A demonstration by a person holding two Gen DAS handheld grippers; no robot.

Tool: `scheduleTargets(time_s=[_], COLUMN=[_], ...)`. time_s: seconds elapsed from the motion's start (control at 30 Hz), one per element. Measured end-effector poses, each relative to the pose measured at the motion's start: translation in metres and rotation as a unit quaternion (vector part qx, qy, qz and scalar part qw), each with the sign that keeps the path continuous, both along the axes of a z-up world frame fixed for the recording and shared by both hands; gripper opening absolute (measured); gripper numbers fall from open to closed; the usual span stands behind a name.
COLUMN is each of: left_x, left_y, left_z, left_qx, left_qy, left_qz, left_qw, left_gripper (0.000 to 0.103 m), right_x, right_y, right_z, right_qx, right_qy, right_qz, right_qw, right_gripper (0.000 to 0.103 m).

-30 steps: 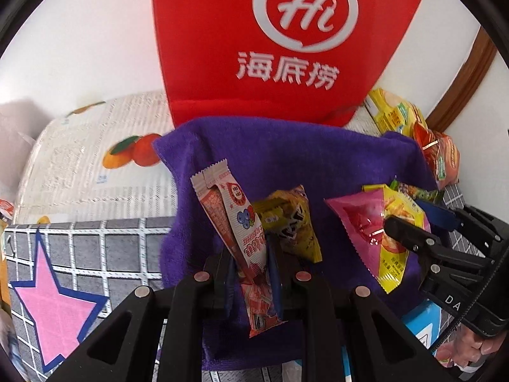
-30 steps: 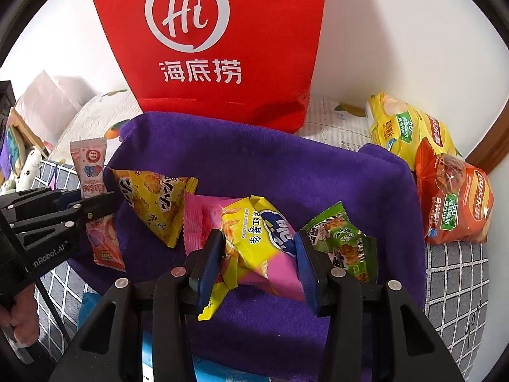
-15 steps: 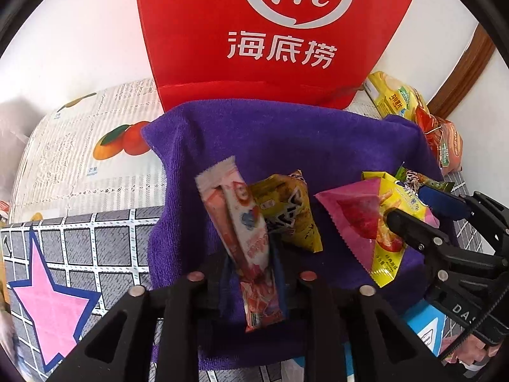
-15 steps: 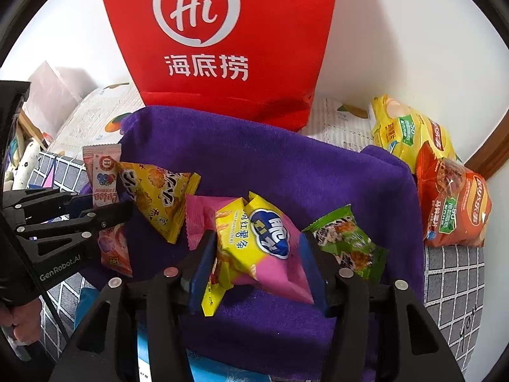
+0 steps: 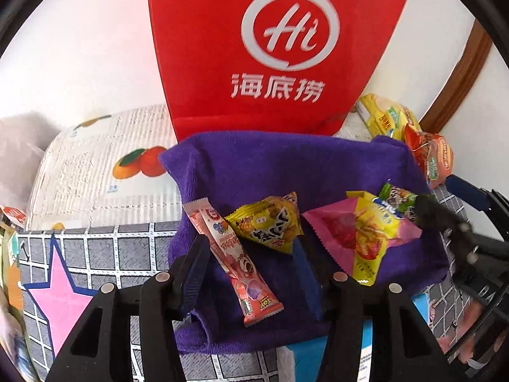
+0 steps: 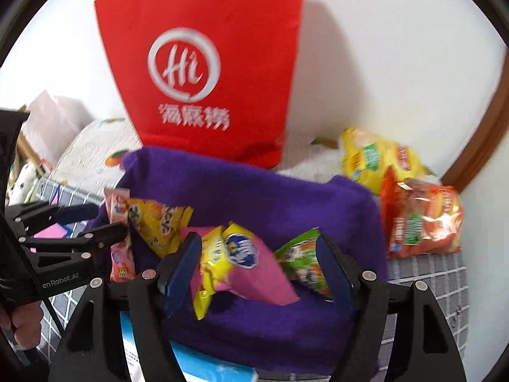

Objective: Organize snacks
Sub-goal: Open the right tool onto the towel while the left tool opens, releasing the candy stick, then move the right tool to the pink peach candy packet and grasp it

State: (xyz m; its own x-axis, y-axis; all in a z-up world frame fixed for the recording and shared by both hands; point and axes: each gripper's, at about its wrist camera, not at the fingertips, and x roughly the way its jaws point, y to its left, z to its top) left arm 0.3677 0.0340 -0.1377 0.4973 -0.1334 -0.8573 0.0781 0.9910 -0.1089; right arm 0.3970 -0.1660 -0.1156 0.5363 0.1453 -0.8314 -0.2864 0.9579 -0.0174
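1. I see the purple towel spread in front of a red bag; four snacks lie on the towel in a row.
2. From my left: a long pink bar, a yellow packet, a pink and yellow packet, and a green packet.
3. My left tool has just been opening; its jaws stand spread, with the pink bar lying loose between them, pads clear of it.
4. My right tool has also just been opening. Its jaws are spread wide around the pink and yellow packet, which rests on the towel; the green packet's edge sits by the right-side jaw.
5. The red bag stands upright against a white wall, printed with a white circled "Hi" and three Chinese characters below.
6. To the right of the towel, a yellow chip bag and an orange chip bag lie off it, one overlapping the other.
7. The surface under it all is a grey grid cloth with a pink star; behind it is a sheet printed with oranges and small text I cannot read.
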Motion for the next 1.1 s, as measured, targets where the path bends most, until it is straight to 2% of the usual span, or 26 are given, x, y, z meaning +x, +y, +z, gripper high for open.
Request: scheduleTargets(time_s=[0.07,0.13,0.27,0.37,0.43,0.57,0.7,0.83,1.1], left_x=[-0.004,-0.008,-0.018,-0.026,-0.032,-0.05,-0.069,-0.091,-0.129], left_y=[0.0,0.001,0.0,-0.004,-0.003,-0.002,0.001,0.006,0.022], left_z=[0.008,0.015,0.031,0.046,0.056,0.065,0.066,0.061,0.056], left_qx=[-0.002,-0.006,-0.011,-0.005,-0.005,-0.003,0.003,-0.017,-0.013], left_qy=[-0.011,-0.021,-0.035,-0.051,-0.062,-0.064,-0.062,-0.048,-0.045], left_qz=[-0.003,-0.003,-0.008,-0.018,-0.013,-0.016,-0.009,-0.007,0.013], left_qw=[0.9999,0.9998,0.9993,0.9985,0.998,0.9978,0.998,0.9987,0.9988], left_gripper=[0.054,0.057,0.057,0.059,0.063,0.064,0.064,0.065,0.065], right_x=[-0.006,-0.013,-0.04,-0.061,-0.075,-0.102,-0.129,-0.157,-0.18], right_y=[-0.011,-0.022,-0.047,-0.065,-0.079,-0.106,-0.12,-0.114,-0.097], right_z=[0.011,0.02,0.039,0.043,0.038,0.022,0.006,-0.007,-0.034], right_qx=[0.016,0.034,0.024,0.021,0.02,0.019,0.064,0.091,0.108], right_qy=[-0.012,-0.009,-0.027,-0.023,-0.012,0.023,0.048,0.059,0.083], right_qz=[-0.021,-0.03,-0.053,-0.065,-0.078,-0.101,-0.102,-0.083,-0.061], right_qw=[1.0,0.999,0.998,0.997,0.997,0.994,0.992,0.991,0.989], right_gripper=[0.071,0.063,0.063,0.063,0.062,0.056,0.057,0.06,0.06])
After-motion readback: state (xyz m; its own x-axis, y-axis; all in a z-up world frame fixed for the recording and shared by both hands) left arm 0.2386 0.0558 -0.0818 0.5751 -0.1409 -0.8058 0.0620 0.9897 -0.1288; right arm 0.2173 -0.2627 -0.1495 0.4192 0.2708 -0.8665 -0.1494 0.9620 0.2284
